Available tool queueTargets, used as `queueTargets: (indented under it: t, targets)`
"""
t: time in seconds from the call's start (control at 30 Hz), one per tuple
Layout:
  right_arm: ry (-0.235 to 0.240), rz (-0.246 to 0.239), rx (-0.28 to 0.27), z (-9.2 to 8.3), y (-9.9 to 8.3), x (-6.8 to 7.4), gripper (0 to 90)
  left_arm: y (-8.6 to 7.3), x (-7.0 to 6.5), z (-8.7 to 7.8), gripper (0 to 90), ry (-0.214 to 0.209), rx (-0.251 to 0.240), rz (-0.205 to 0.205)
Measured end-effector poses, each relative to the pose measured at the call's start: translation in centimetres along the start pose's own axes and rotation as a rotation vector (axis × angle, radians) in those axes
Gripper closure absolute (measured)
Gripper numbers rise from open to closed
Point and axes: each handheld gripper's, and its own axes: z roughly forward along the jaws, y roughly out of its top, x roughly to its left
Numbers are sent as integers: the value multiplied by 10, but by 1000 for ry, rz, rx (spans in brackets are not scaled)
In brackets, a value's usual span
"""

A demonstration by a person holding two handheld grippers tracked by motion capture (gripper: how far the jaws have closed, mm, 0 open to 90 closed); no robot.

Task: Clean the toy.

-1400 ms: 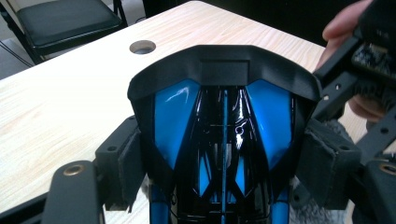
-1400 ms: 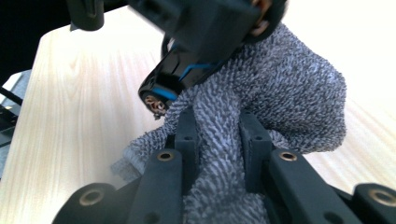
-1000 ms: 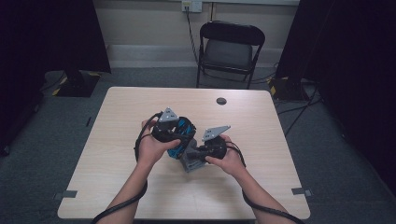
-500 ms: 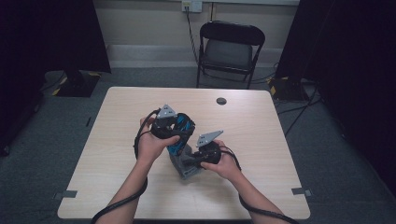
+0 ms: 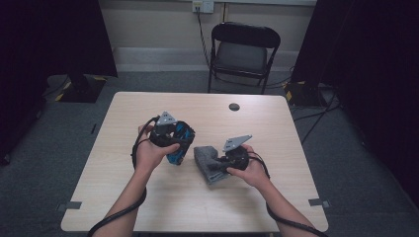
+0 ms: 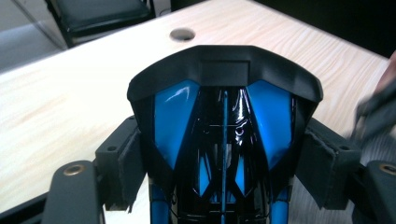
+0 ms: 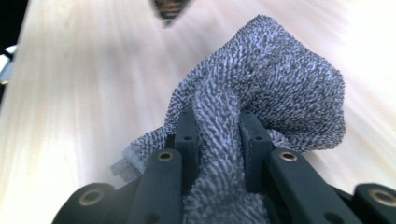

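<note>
1. L gripper (image 5: 179, 140): fingers clamped on the blue-and-black glossy object (image 6: 223, 126), held above the bench (image 5: 148, 207). Keep the clamp firm; the shell looks slick.
2. R gripper (image 5: 217, 163): fingers pinched on a fold of the grey cloth (image 7: 261, 88), just beside the object.
3. Bring cloth to shell w/ light pressure.
4. Wipe along the blue panels, not across, so the cloth doesn't snag on edges.
</note>
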Motion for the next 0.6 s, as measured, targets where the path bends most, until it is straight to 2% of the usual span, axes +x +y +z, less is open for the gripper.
queueTargets:
  t: [0.1,0.2,0.4,0.47,0.57,0.6]
  targets:
    - [-32,5,1,-12,-5,-6,736,-7,4,-2,255,12,20,0]
    - [-66,22,7,-22,-10,-13,735,-18,12,-4,255,31,39,-19]
    - [-117,60,6,-36,-21,-26,735,-25,18,-5,255,47,74,-11]
    - [-148,72,12,-43,-26,-31,735,-30,21,-4,255,51,87,-19]
    - [-169,75,17,-49,-29,-34,734,-34,25,-3,255,56,97,-28]
    - [-174,76,20,-50,-30,-36,733,-36,28,-2,255,63,103,-44]
